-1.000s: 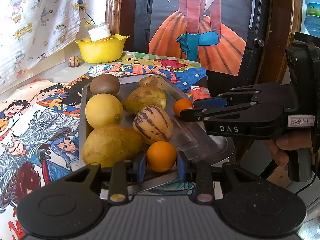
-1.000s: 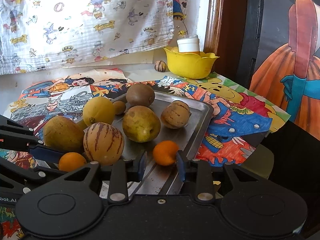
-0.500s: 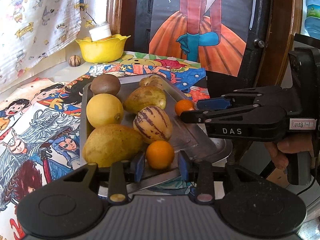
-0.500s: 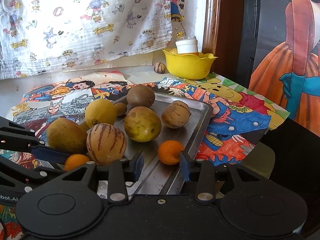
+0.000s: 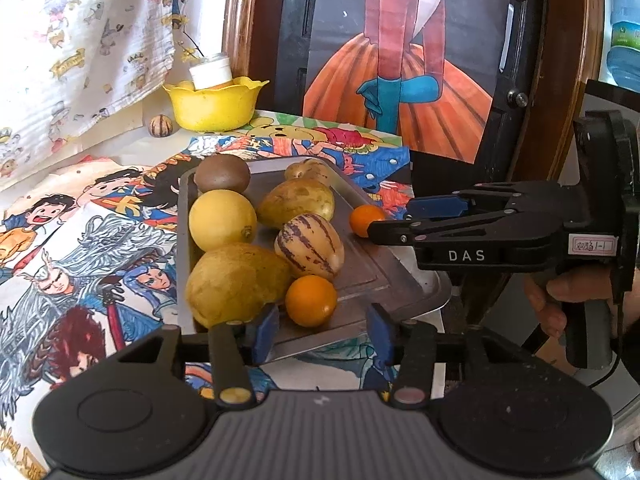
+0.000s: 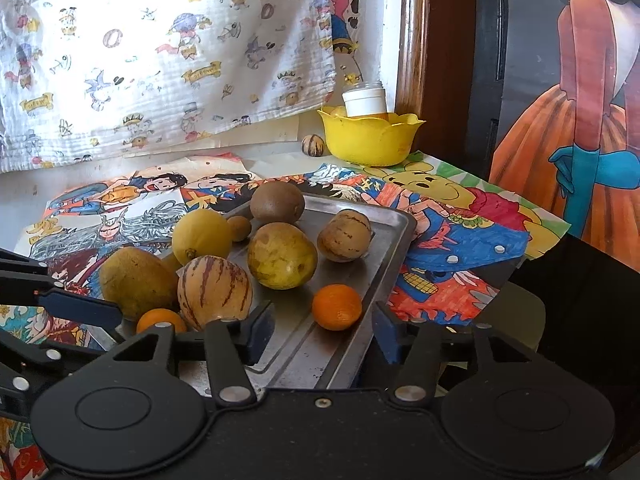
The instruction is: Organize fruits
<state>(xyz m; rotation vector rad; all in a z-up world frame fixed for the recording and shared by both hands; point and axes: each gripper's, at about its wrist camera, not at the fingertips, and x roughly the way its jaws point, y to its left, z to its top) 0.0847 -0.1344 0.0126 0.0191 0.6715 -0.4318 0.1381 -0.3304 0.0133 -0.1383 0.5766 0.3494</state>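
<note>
1. The rectangular brushed-metal tray [image 6: 394, 220] is serving as the landmark; it is lying on the cartoon-printed paper sheets [image 5: 92, 240] and carrying all the fruit except one small striped fruit sitting beside the yellow bowl, well beyond the tray's far end.
2. The left black two-finger gripper [image 5: 318, 330] is standing spread at the tray's near edge, pads either side of the near small round orange [image 5: 311, 300] without touching it. The large yellow-brown mango [image 5: 236, 280] is lying touching this orange on its left; the purple-striped oval melon [image 5: 309, 246] is sitting just behind it.
3. The right black two-finger gripper [image 6: 322, 338] is also standing spread, at the tray's right-hand long edge, bracketing the second small round orange [image 6: 337, 306], which is lying apart from the other fruit.
4. Judgement: the grasp step appears to be in hand, with both oranges lined up and neither pinched.
5. Next move, judged: each gripper is needing to close gently on its orange; the left should avoid nudging the mango.
</note>
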